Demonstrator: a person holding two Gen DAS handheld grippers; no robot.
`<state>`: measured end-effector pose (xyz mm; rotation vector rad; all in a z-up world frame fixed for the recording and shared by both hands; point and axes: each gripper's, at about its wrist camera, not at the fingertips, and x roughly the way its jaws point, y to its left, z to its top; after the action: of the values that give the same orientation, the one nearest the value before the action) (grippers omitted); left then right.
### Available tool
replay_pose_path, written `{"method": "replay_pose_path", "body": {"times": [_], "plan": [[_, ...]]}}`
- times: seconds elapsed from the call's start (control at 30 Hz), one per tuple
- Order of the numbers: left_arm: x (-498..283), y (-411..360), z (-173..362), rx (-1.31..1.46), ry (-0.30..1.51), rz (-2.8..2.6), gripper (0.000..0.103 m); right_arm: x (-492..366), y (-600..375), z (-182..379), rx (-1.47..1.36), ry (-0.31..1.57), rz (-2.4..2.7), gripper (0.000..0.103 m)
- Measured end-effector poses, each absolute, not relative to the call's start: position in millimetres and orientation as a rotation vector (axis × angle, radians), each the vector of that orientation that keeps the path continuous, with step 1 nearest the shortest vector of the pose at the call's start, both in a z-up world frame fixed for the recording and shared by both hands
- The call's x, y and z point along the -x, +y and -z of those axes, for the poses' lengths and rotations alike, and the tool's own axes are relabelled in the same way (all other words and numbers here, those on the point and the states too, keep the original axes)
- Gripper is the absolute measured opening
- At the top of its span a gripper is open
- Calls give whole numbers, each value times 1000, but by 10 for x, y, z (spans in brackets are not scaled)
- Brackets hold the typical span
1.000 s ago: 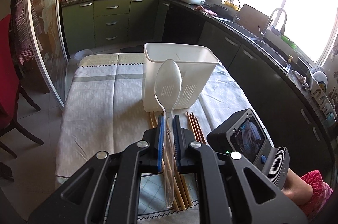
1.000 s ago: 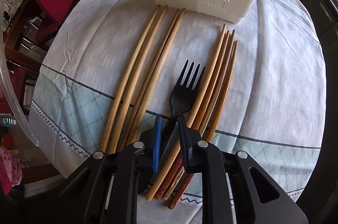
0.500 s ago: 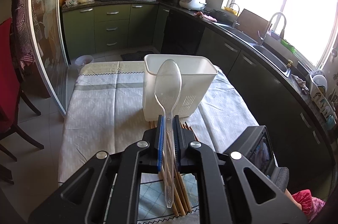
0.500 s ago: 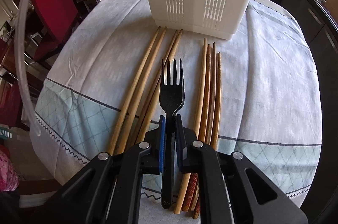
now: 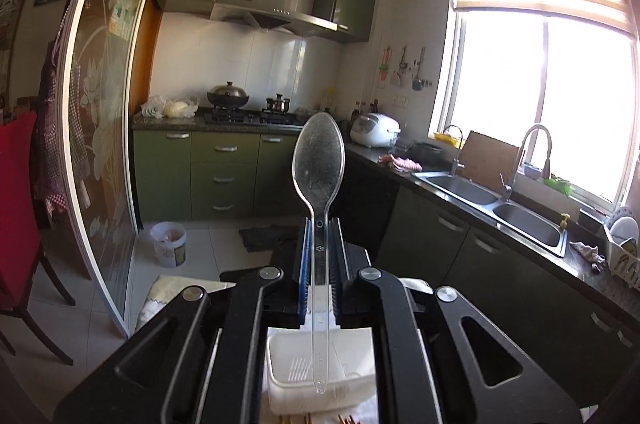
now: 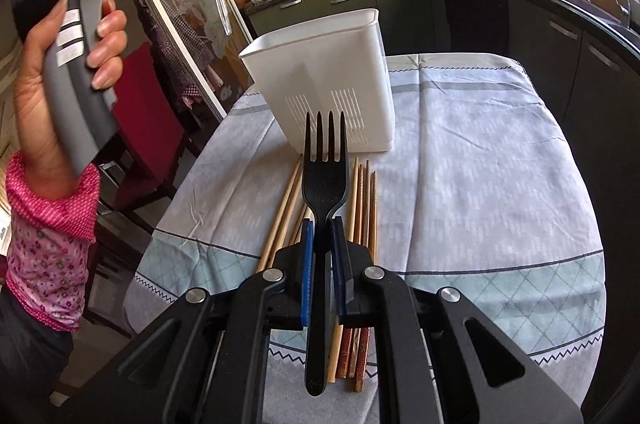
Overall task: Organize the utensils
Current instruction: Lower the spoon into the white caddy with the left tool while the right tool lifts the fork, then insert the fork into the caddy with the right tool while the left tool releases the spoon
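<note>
Both grippers have risen since the earlier frames, each carrying its utensil up off the worktop (image 6: pixel 480 159). Where the left wrist view showed the cloth and the chopsticks a second ago, it now looks across the kitchen, with the white basket (image 5: pixel 320 380) low in the picture under the gripper body. The left gripper (image 5: pixel 319 264) has its fingers (image 5: pixel 305 264) closed tight on the handle of a clear plastic spoon (image 5: pixel 319 163), bowl pointing forward and handle tip hanging over the basket. In the right wrist view a hand (image 6: pixel 52 71) in a pink patterned sleeve (image 6: pixel 48 244) holds that gripper up at the left, the spoon handle sticking down from it above and to the left of the basket.

The right gripper (image 6: pixel 322 256) was still closing a second ago and is now clamped on the neck of a black fork (image 6: pixel 323 183), which was lying among the chopsticks (image 6: pixel 360 207) before and is now lifted clear of them, tines pointing toward the basket (image 6: pixel 328 79). The chopsticks lie in two bunches on the cloth just in front of the basket, which stands upright near the middle of the worktop.
</note>
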<state>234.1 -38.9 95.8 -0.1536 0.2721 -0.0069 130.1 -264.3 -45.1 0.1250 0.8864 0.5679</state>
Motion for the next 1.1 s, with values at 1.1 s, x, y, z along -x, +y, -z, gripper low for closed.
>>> {"method": "replay_pose_path", "body": {"times": [1.1], "plan": [[-2062,-197,-215,102,431,-26,18,-2805,-2114,-792,-105,351,-426,10]]}}
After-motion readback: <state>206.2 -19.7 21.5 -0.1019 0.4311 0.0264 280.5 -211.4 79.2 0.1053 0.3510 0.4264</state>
